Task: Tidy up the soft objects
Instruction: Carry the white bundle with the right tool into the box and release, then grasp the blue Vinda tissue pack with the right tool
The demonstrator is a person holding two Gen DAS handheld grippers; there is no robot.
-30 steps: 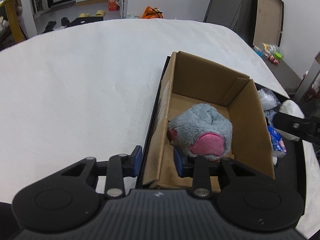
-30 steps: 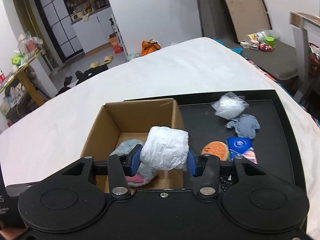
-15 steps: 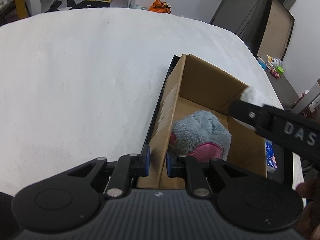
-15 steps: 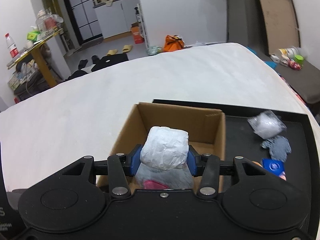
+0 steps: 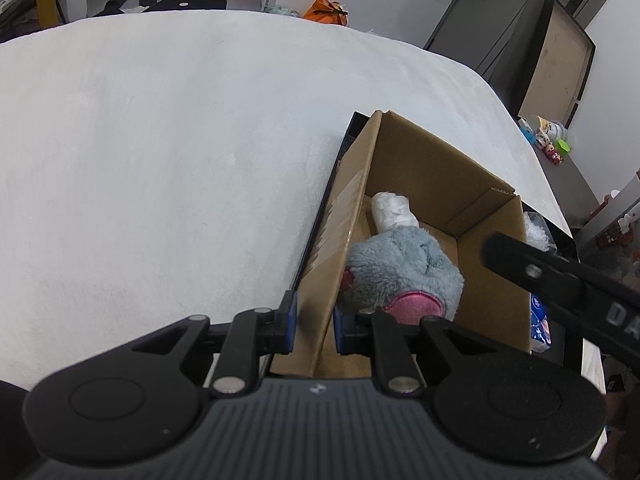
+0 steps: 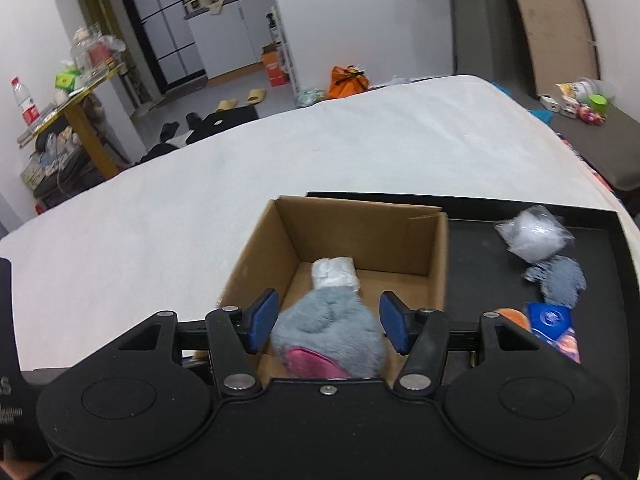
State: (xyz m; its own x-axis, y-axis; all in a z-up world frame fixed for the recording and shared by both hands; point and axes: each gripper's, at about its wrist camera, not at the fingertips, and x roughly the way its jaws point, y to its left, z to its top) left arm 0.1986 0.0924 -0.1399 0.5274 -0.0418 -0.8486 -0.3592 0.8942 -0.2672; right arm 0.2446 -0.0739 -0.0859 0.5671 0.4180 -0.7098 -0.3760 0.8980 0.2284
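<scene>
Drop step: right gripper opening, empty, above the box where white bundle lies behind grey plush; left gripper pinches box wall; next, fetch from tray.

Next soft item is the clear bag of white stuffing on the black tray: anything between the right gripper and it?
Yes: the cardboard box's right wall stands between the right gripper, jaws opening over the box, and the stuffing bag.
</scene>
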